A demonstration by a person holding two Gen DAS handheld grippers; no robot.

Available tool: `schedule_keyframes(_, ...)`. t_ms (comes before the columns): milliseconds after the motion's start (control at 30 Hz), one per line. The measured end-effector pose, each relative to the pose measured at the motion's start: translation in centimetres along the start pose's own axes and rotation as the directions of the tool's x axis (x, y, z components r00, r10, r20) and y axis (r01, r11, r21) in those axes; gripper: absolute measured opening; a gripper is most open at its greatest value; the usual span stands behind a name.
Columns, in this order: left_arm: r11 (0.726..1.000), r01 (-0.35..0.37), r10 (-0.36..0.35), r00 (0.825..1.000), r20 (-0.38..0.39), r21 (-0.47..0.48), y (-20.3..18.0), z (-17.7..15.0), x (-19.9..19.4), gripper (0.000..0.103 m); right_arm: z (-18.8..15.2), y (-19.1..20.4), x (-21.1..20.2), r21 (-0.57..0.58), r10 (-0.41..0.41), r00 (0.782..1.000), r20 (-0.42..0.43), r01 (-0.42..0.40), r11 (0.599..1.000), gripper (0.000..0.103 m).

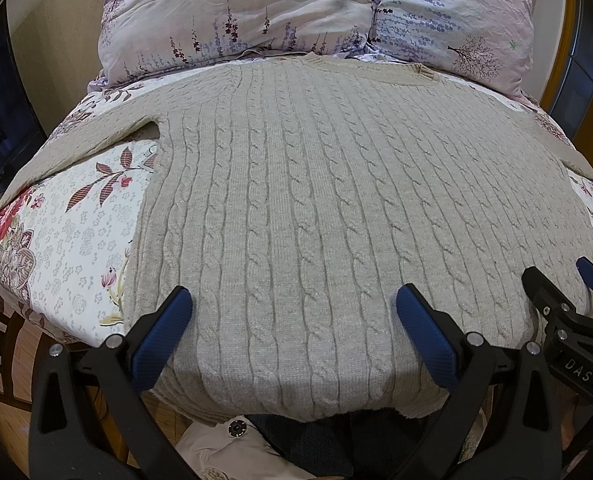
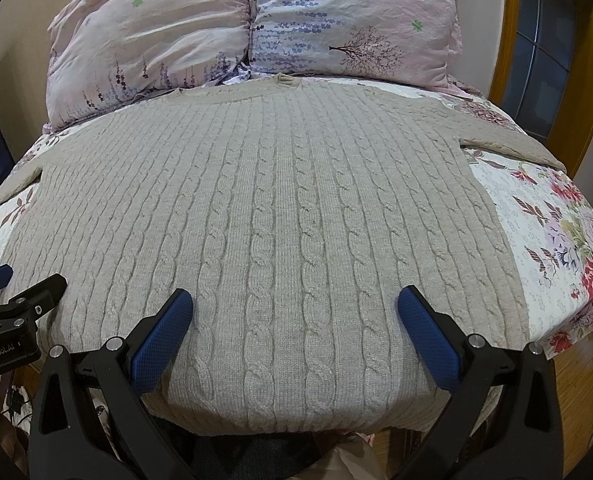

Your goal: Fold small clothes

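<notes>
A beige cable-knit sweater (image 1: 316,200) lies flat and spread out on the bed, collar toward the pillows, sleeves stretched out to both sides; it also fills the right wrist view (image 2: 276,208). My left gripper (image 1: 294,308) is open and empty, hovering over the sweater's hem on its left half. My right gripper (image 2: 295,310) is open and empty over the hem on the right half. The right gripper shows at the right edge of the left wrist view (image 1: 568,292), and the left gripper at the left edge of the right wrist view (image 2: 20,292).
The floral bedsheet (image 1: 76,232) shows on both sides of the sweater (image 2: 544,240). Two pale pink pillows (image 1: 256,12) lean at the head of the bed (image 2: 256,28). The wooden floor (image 2: 576,380) lies beyond the bed's near edge.
</notes>
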State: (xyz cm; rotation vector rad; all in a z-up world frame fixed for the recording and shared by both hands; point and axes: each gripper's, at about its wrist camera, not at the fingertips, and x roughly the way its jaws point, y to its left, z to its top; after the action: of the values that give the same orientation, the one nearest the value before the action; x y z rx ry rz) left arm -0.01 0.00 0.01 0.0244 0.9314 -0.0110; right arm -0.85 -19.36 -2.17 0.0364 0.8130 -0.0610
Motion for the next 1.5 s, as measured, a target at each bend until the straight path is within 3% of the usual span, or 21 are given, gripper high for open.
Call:
schedule_keyframes(300, 1.0, 0.0, 0.0, 1.0, -0.001, 0.0, 0.0, 0.0, 0.0, 0.101, -0.4, -0.3, -0.3, -0.011, 0.009, 1.0, 0.026, -0.009, 1.0, 0.102)
schedule_keyframes(600, 1.0, 0.001, -0.001, 0.999, -0.032, 0.003, 0.2, 0.4, 0.0, 0.101, -0.4, -0.6, 0.1, -0.061, 0.07, 0.995, 0.077, -0.066, 0.996, 0.102)
schedule_keyframes(800, 1.0, 0.01, -0.01, 0.999, -0.048, 0.01, 0.1, 1.3, 0.7, 0.101, 0.5, -1.3, 0.8, -0.078, 0.12, 0.992, 0.03, -0.117, 0.99, 0.102)
schedule_keyframes(933, 0.999, 0.044, -0.044, 0.999, -0.021, -0.009, 0.7, 2.6, 1.2, 0.101, 4.4, -6.3, 0.7, 0.08, 0.179, 0.982, 0.055, -0.183, 0.98, 0.102)
schedule_keyframes(1033, 0.994, 0.107, -0.106, 0.994, 0.035, -0.034, 1.3, 3.8, 1.2, 0.101, 8.0, -12.4, 1.0, 0.233, 0.115, 0.988, 0.102, -0.136, 0.963, 0.099)
schedule_keyframes(1100, 0.987, 0.158, -0.154, 0.985, 0.084, -0.039, 1.7, 4.7, 1.2, 0.101, 9.9, -16.5, 1.6, 0.338, 0.073, 0.992, 0.104, -0.104, 0.936, 0.094)
schedule_keyframes(1200, 0.976, 0.215, -0.21, 0.97, 0.121, -0.035, 1.8, 6.3, 1.4, 0.101, 11.7, -23.4, 3.6, 0.524, 0.054, 0.996, 0.074, -0.085, 0.848, 0.083)
schedule_keyframes(1333, 0.976, 0.215, -0.214, 0.97, 0.116, -0.004, 1.5, 8.5, 2.0, 0.101, 12.2, -30.8, 7.2, 0.722, 0.057, 0.998, 0.019, -0.053, 0.69, 0.069)
schedule_keyframes(1500, 0.976, 0.219, -0.22, 0.971, 0.093, 0.024, 1.4, 11.2, 3.1, 0.101, 11.4, -34.7, 10.2, 0.825, 0.058, 0.998, -0.022, -0.015, 0.566, 0.056)
